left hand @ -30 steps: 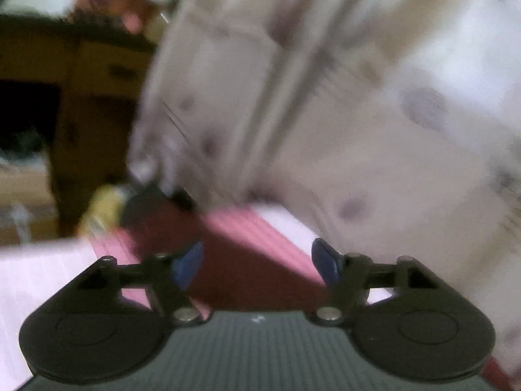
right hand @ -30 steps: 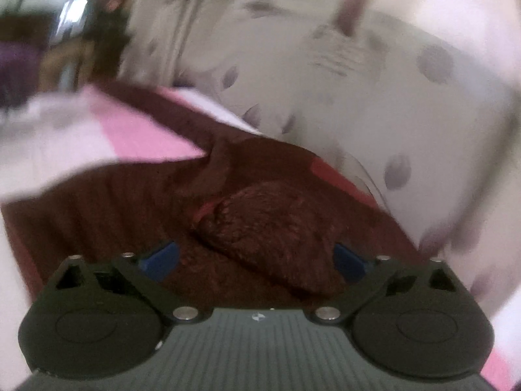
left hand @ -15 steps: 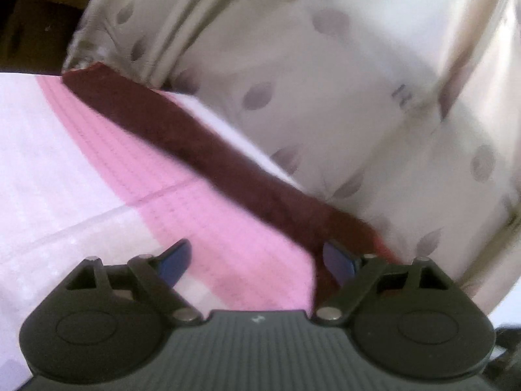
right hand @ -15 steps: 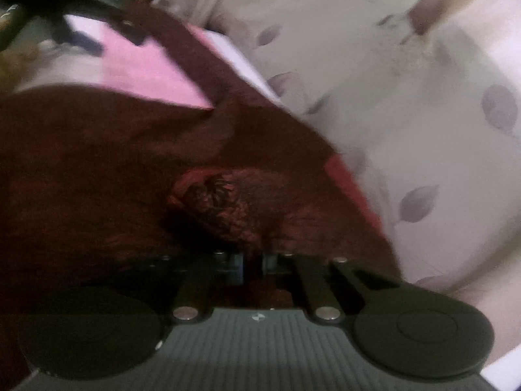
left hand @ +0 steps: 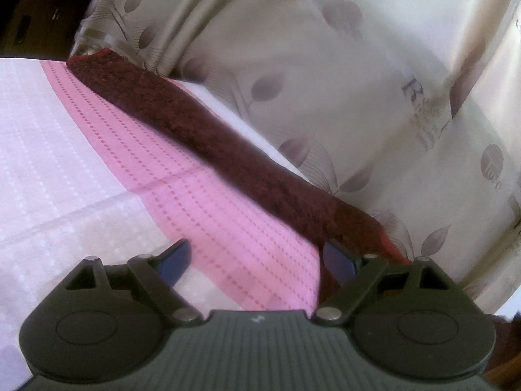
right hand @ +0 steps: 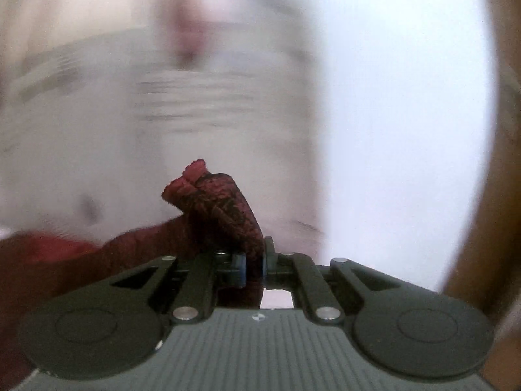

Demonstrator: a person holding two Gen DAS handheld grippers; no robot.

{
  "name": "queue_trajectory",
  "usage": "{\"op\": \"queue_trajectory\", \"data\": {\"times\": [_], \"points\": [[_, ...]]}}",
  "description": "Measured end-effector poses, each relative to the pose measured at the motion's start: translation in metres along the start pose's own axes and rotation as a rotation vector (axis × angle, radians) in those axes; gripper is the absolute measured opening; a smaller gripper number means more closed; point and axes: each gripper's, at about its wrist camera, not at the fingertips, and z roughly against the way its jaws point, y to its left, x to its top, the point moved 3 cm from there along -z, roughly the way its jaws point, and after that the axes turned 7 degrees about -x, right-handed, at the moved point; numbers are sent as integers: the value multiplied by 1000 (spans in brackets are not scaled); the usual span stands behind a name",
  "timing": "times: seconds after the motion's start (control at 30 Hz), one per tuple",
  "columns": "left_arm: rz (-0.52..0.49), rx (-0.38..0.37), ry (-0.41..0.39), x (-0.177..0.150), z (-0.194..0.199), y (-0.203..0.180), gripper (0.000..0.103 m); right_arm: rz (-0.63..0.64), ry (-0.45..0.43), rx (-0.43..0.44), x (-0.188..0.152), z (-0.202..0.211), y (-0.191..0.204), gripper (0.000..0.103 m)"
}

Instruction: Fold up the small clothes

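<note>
Left wrist view: a glossy cream curtain point(left hand: 325, 75) printed with grey-mauve leaf shapes fills the upper centre and right of the frame, hanging in soft vertical folds. Faint grey lettering shows on it at right; unreadable. Light comes through the fabric, brightest at the upper right. Lower left and centre: a flat surface under a pale pink and white woven cover point(left hand: 65, 137) with a brighter pink dotted band point(left hand: 208, 208) running diagonally. Upper left corner: dark brown wooden furniture point(left hand: 35, 3), dim, detail unclear.

Right wrist view: heavily motion-blurred. Pale cream smear across the left and centre, a large bright white area point(right hand: 407, 130) at right.
</note>
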Motion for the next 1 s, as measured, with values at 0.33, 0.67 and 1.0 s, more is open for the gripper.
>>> {"op": "queue_trajectory", "data": {"times": [0.33, 0.67, 1.0], "points": [[-13, 11, 2, 0, 0, -1, 89, -447, 217, -211, -106, -74, -139, 9], [-37, 8, 9, -2, 0, -4, 89, -713, 144, -89, -132, -42, -160, 56], [-121, -135, 76, -16, 71, -35, 89, 140, 259, 485, -186, 157, 29, 70]]}}
